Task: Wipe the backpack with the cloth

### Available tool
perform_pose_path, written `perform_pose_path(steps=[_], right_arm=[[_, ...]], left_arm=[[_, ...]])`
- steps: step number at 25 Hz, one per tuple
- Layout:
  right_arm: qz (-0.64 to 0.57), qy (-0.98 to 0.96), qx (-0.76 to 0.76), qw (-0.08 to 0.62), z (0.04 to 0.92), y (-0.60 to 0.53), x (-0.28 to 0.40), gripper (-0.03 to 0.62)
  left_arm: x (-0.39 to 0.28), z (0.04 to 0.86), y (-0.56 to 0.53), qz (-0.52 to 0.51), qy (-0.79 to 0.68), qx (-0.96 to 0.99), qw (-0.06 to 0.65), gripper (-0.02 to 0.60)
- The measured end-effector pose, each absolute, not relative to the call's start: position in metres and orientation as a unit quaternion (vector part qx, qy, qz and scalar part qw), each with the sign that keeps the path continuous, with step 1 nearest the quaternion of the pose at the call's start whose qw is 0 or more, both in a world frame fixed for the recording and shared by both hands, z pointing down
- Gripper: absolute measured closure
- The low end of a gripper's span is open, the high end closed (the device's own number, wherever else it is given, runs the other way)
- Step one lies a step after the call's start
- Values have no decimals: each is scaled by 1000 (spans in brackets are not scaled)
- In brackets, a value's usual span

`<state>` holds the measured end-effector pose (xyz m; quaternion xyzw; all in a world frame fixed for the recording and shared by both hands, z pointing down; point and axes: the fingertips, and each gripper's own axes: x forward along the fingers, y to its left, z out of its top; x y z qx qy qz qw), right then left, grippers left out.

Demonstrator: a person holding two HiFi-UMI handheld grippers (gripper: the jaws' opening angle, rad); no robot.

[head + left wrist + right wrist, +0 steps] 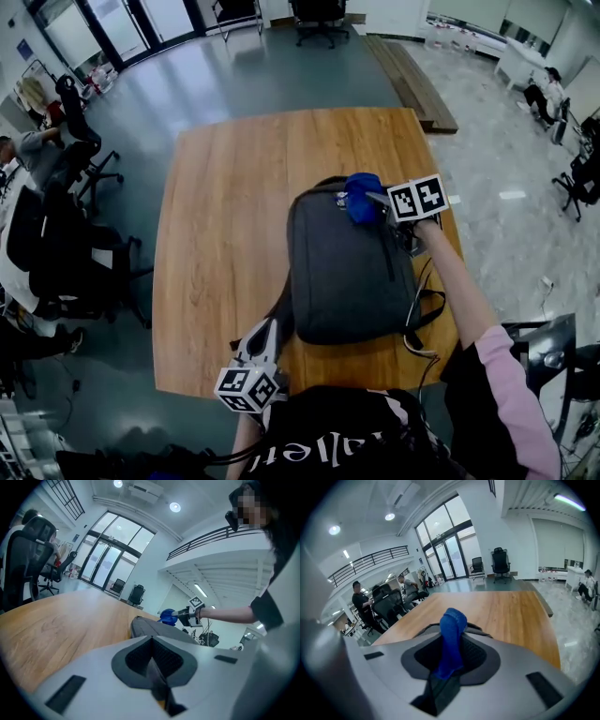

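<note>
Blue cloth (pixel 361 199), dark grey backpack (pixel 347 270)

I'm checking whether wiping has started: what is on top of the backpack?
A bunched blue cloth, clamped in the right gripper, is at the far end of the backpack. The rest of the upper panel shows bare. The patch beneath the cloth is covered, so contact can't be confirmed.

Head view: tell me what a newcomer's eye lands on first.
A dark grey backpack lies flat on the right half of a wooden table. At its far end, the right gripper pinches a bright blue cloth at the bag's top edge. The left gripper, jaws together, sits at the backpack's near left corner.
</note>
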<state>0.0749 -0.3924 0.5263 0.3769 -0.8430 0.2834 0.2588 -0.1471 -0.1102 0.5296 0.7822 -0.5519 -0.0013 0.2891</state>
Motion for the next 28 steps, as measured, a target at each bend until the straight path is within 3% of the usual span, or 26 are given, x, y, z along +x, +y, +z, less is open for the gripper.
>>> perform_pose_path(steps=[9,15,22,28], right_arm=[[308,-789,454,275,558,-383,188,491],[328,-766,470,292,583,-363,223,491],[275,-810,440,275,526,-390,175,491],[242,-861,377,242,480,-423,67,491]], left_arm=[[-151,531,-110,16,-553,782,287,583],[-150,533,-112,23,-551,783,287,583],[-133,531,-117,25,-529,798,286,583],[-127,529,-118,18,-525,800,290,583]])
